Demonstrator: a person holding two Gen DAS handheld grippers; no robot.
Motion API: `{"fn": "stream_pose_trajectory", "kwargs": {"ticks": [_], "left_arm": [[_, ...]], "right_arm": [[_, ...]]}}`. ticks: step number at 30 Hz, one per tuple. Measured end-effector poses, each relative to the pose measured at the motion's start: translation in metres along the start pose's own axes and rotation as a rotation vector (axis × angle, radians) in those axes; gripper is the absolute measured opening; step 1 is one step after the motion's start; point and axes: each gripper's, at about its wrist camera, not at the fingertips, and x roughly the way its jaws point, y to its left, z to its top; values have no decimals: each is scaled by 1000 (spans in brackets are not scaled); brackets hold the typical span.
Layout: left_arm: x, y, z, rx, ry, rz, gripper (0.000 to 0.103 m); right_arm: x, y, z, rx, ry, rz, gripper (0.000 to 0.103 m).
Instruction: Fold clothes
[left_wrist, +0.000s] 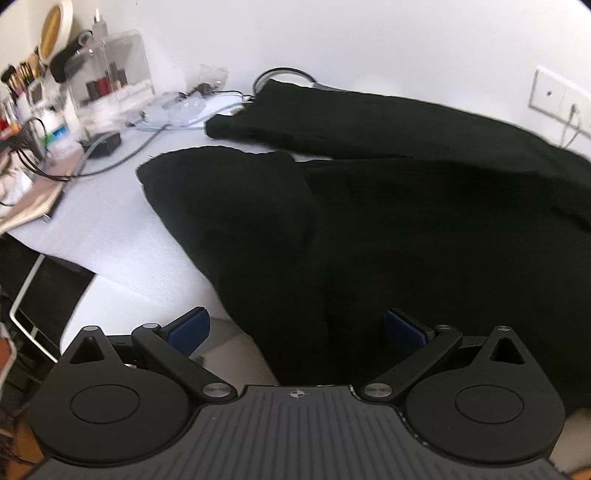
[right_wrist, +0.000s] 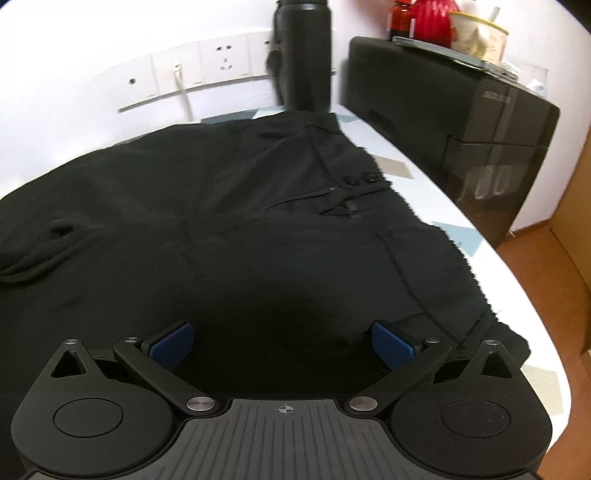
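Both grippers stand wide apart, holding nothing: the left gripper (left_wrist: 295, 326) above the leg end of the black trousers (left_wrist: 369, 221), the right gripper (right_wrist: 282, 341) above their waist part. The trousers lie flat on the white table (left_wrist: 110, 229). The lettering on the black box (right_wrist: 461, 122) is too blurred to read.

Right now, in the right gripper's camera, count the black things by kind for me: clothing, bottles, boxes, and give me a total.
Black garment spread on the table: 1
Black bottle standing by the wall: 1
Black box at the table's far right: 1
Total: 3
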Motion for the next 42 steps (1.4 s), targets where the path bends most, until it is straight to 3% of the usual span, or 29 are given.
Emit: {"fn": "stream_pose_trajectory", "kwargs": {"ticks": [4, 7, 11, 17, 23, 30, 35, 39, 42], "left_arm": [[-1, 33, 0, -118, -32, 136, 103], [-7, 64, -9, -237, -20, 192, 103], [-9, 72, -16, -237, 1, 222, 103], [9, 52, -5, -128, -5, 168, 103], [27, 61, 11, -169, -36, 135, 103], [13, 109, -10, -399, -65, 190, 102], [10, 122, -25, -442, -44, 141, 102], [10, 136, -34, -598, -12, 128, 102], [10, 136, -37, -593, -49, 74, 102]], "right_arm": [[-1, 2, -3, 10, 9, 5, 102], [-2, 0, -5, 31, 14, 3, 102], [-3, -4, -6, 54, 21, -2, 102], [-3, -2, -2, 58, 32, -5, 102], [-4, 4, -2, 35, 41, -10, 102], [-5, 12, -5, 22, 48, -10, 102], [-5, 14, -7, 20, 55, -26, 102], [-6, 15, -9, 20, 57, -29, 102], [-7, 17, -10, 3, 60, -34, 102]]}}
